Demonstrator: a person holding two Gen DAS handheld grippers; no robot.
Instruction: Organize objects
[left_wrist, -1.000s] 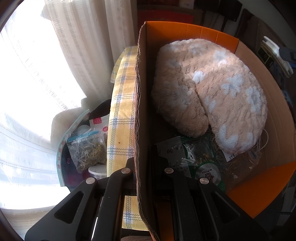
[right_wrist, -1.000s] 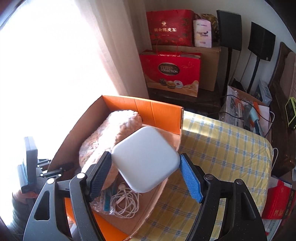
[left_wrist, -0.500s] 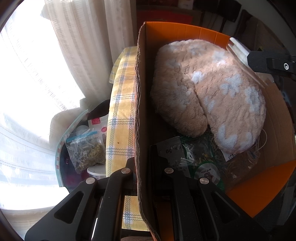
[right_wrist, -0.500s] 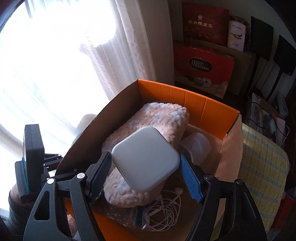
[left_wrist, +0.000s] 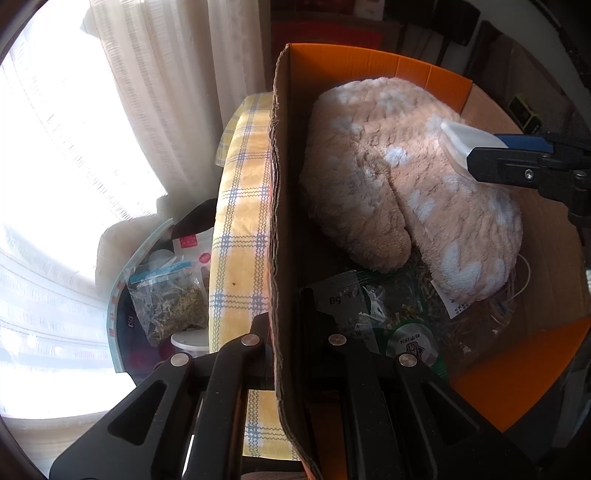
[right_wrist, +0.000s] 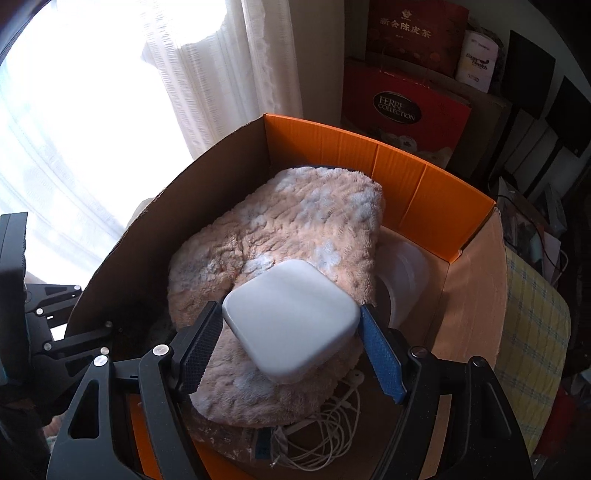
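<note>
**A:** Start at the right gripper (right_wrist: 290, 334). What are its jaws doing?

**B:** They stand wide but full: the black pad on one side and the blue pad on the other press the two opposite edges of the white square case (right_wrist: 291, 319). It is carried flat side up, tilted a little, one corner pointing away from the hand.

**A:** And what lies below it?

**B:** The fluffy beige blanket (right_wrist: 280, 240), folded in the cardboard box (right_wrist: 406, 173). The case hangs over the blanket's near half; I can't tell whether it touches the pile yet. Just right of the blanket there is a clear plastic container (right_wrist: 402, 273), and nearer the hand a tangle of white earphone cable (right_wrist: 332, 417).

**A:** So which way is the drop?

**B:** I judge straight down and slightly forward, onto the blanket.

**A:** The left gripper (left_wrist: 271, 354)?

**B:** Its jaws are pinched narrow on the box's near side wall, with one finger outside and one inside, seemingly steadying it. The right hand is the one nearer the drop spot.
</note>
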